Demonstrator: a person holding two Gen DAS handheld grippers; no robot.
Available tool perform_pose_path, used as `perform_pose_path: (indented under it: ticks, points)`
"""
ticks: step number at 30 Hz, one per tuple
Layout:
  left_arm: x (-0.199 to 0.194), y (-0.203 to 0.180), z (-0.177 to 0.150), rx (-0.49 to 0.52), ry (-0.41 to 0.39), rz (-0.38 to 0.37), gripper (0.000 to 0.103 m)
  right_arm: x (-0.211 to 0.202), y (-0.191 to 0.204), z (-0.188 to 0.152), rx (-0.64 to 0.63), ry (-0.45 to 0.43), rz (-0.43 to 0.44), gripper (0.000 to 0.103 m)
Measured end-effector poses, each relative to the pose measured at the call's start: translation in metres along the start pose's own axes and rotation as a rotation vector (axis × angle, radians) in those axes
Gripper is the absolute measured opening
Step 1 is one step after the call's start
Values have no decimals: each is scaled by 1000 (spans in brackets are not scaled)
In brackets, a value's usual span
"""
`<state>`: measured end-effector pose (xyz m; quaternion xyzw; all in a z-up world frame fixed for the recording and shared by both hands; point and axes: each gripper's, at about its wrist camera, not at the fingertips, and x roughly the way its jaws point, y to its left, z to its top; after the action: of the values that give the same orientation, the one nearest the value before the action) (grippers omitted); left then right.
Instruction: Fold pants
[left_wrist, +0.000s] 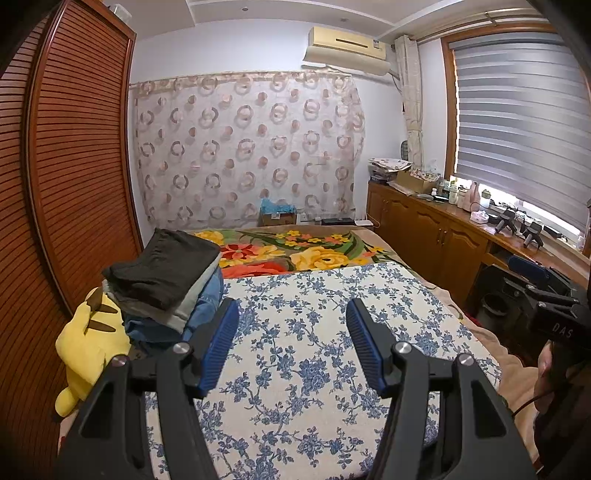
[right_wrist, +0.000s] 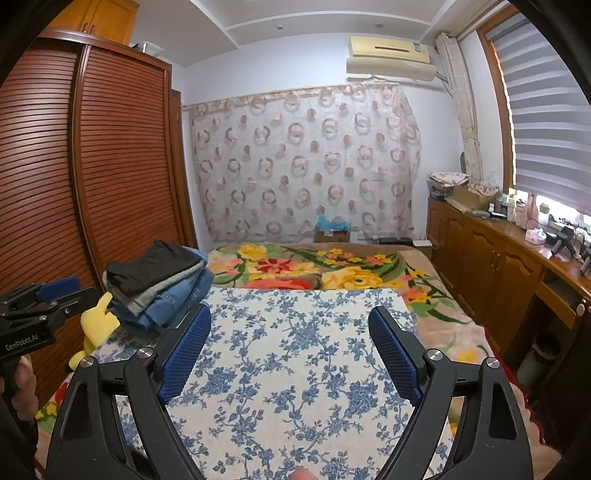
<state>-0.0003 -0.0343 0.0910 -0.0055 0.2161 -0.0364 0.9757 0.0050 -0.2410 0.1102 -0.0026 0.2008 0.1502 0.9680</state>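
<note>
A stack of folded pants (left_wrist: 166, 284), dark ones on top of grey and blue denim ones, lies at the left edge of the bed; it also shows in the right wrist view (right_wrist: 162, 280). A board covered in blue-flowered cloth (left_wrist: 314, 354) lies on the bed in front of both grippers and also shows in the right wrist view (right_wrist: 295, 369). My left gripper (left_wrist: 293, 308) is open and empty above the board, just right of the stack. My right gripper (right_wrist: 290, 315) is open and empty above the board. The left gripper also shows at the left edge of the right wrist view (right_wrist: 48, 291).
A yellow plush toy (left_wrist: 88, 343) lies beside the stack. A slatted wooden wardrobe (left_wrist: 74, 166) stands on the left. A wooden cabinet (left_wrist: 436, 232) with bottles and clutter runs along the right under the window. A flowered blanket (left_wrist: 295, 251) covers the far bed.
</note>
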Motion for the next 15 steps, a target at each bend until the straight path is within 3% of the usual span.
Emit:
perform_pose_path:
  ticks: [15]
  points:
    - [0, 1, -1, -1, -2, 0, 60, 1, 0, -3, 1, 1, 0, 89]
